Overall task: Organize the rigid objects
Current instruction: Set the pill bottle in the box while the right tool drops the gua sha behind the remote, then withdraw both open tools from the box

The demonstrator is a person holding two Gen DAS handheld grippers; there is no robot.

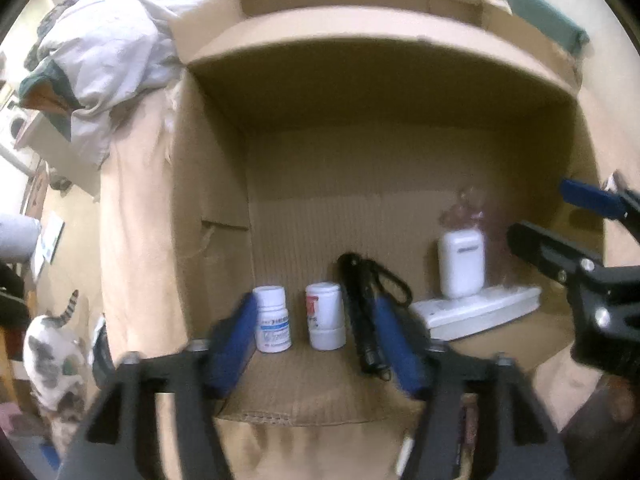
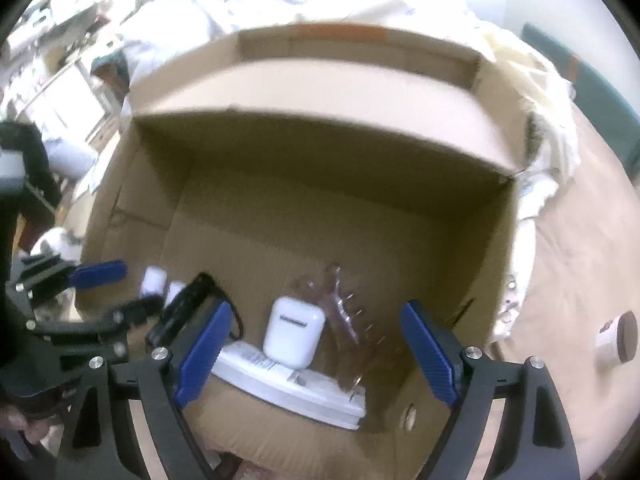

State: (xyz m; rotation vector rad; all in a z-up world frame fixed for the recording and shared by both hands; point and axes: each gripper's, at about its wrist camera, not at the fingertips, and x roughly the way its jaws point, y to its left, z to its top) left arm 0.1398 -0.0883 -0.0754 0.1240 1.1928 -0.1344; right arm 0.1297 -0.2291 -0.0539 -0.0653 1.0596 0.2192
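Setting: a beige sheet [image 2: 580, 264] is covering what looks like a bed, with crumpled white laundry [image 1: 108, 52] piling up at 10 o'clock in the left wrist view; a cat [image 1: 52, 360] is standing at 8 o'clock on the floor
Cardboard box [image 1: 360, 92]: lying open toward both cameras and taking up the middle of both views, serving as the collecting place
Pill bottles: a blue-labelled bottle [image 1: 273, 318] and a red-labelled bottle [image 1: 325, 316] are standing upright just beside each other at 6 o'clock on the box floor, seemingly lined up as a row
Flashlight [image 1: 362, 312]: a black one with a strap, leaning just right of the bottles, continuing that row
White flat device [image 2: 288, 380]: lying at 5 o'clock in the left wrist view; probably placed first as a base
Earbud case [image 2: 294, 330]: standing upright on the flat device
Clear plastic piece [image 2: 344, 320]: leaning behind the case, too blurred to identify
Left gripper [image 1: 316, 344]: jaws standing apart and holding nothing, framing the bottles and flashlight
Right gripper [image 2: 316, 356]: jaws spread wide and empty, framing the case and flat device
Jar [image 2: 616, 338]: a brown-lidded one is lying on the sheet at 3 o'clock in the right wrist view, outside the box; likely the next thing to bring in
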